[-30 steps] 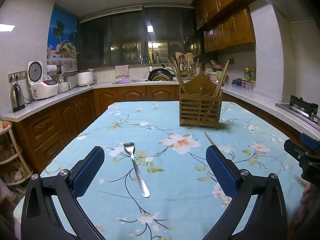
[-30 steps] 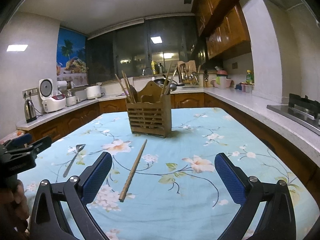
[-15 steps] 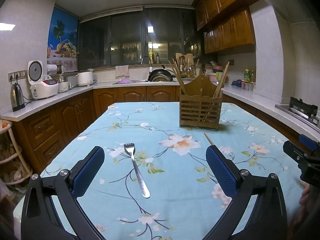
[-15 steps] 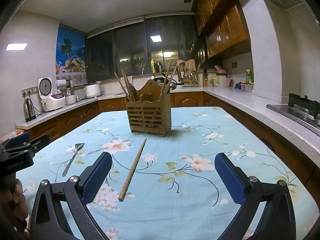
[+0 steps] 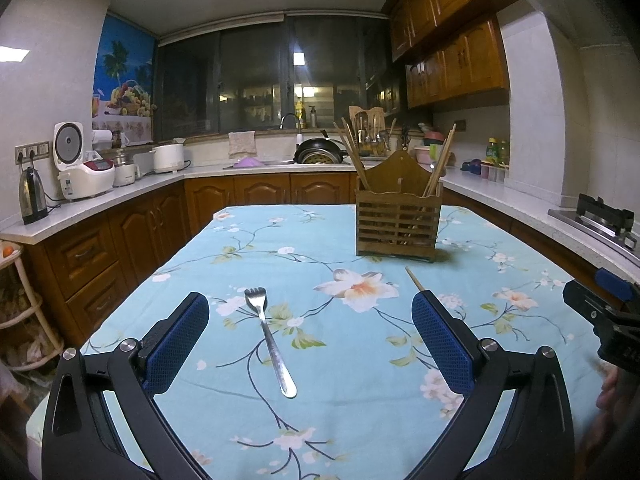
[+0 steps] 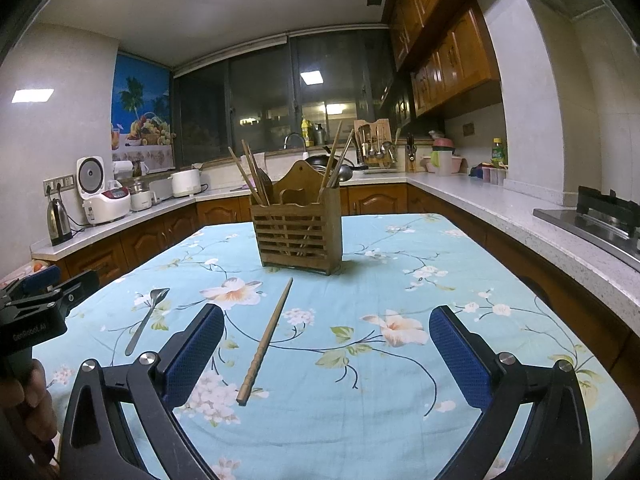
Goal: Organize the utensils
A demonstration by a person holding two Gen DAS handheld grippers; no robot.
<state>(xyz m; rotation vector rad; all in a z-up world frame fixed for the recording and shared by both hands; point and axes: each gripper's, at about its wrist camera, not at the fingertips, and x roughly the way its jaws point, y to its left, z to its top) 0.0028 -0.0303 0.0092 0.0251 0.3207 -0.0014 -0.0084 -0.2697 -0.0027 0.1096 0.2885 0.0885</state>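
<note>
Both tongs are spread wide and empty, hovering low over the table (image 5: pixel 500 224).

Left tongs (image 5: pixel 310 336): the fork (image 5: pixel 269 336) lies flat on the cloth between the blue pads, tines pointing away from me, handle end nearest. No contact with either pad.

Right tongs (image 6: pixel 326 354): the chopstick (image 6: pixel 267 336) lies flat, running from just in front of the holder (image 6: pixel 298 236) back toward me, its thick end close to my left pad. Not touching it. The fork shows from this side too, off to the left.

Holder stands upright mid-table, well beyond both loose pieces. It already has several chopsticks leaning out of its two outer compartments.

Change over the last second: almost none. Fork and chopstick lie where they did, both tongs have stayed open, and the views have shifted only slightly. So nothing is picked up yet; two loose utensils remain.

Judgement: I am lined up for a grasp on each side. The fork is thin and flat against soft cloth, so the pads must come down right to the fabric or they will slip over it. The chopstick may roll when pinched.
</note>
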